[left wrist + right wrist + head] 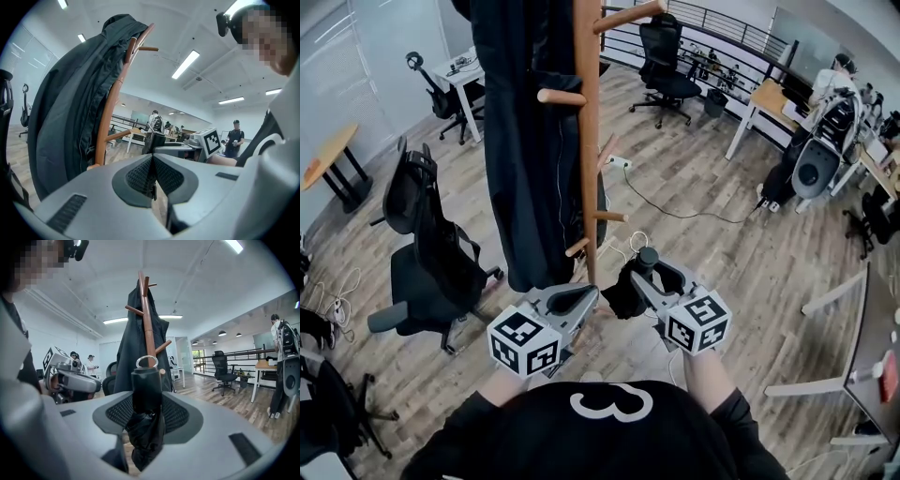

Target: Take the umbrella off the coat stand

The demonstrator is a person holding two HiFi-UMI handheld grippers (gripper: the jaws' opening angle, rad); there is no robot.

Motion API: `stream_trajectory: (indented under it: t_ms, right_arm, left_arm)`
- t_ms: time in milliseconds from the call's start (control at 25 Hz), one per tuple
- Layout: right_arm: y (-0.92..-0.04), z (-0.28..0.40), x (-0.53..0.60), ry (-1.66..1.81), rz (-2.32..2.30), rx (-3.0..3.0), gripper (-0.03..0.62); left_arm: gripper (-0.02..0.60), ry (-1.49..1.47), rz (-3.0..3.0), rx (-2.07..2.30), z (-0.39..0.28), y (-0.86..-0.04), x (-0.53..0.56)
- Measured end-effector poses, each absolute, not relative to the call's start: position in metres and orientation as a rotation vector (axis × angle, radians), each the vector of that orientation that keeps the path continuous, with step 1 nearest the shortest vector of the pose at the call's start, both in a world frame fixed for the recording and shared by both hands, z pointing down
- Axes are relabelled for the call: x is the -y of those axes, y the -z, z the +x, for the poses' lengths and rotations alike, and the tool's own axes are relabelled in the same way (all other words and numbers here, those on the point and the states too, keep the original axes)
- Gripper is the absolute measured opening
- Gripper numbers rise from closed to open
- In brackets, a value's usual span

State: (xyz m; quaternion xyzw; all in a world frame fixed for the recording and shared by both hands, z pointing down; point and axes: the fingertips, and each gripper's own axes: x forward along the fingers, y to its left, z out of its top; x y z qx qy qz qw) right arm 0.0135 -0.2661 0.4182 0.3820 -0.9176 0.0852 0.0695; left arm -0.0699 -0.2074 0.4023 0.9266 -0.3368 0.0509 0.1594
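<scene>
While you stand over the wooden floor (703,197) facing the coat stand (587,141), your right gripper (641,277) grasps the umbrella (623,292). In the right gripper view, its ribbed fingers (176,414) clamp both sides of the folded black umbrella (146,390). The handle rises upright above the pads, and the loose canopy fabric hangs bunched below them. A pale ring (146,362) sits on top of the handle. Behind it stand the coat stand (146,319) and its dark coat (133,343).

The head view places the umbrella just right of the stand's pole, below the lowest pegs. Nothing shows it touching either one.

Your left gripper (584,298) hovers just left of the pole's foot. In the left gripper view, its fingers (137,176) are pressed together with nothing between them. Beyond them the coat stand (110,112) leans across the frame, and the black coat (65,117) is draped over its left side.

That coat (520,141) covers most of the stand's left half in the head view. A black office chair (427,248) stands on the floor to its left, and a white cable (675,211) trails across the boards to the right.
</scene>
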Motion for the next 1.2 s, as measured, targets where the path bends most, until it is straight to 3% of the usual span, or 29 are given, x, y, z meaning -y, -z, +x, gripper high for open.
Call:
stream_trajectory:
  t_ms: [1200]
  right_arm:
    - [-0.374, 0.081, 0.033, -0.112, 1.073, 2.864, 0.195]
  left_arm:
    - [0.017, -0.13, 2.74, 0.962, -0.001, -0.378, 0.028]
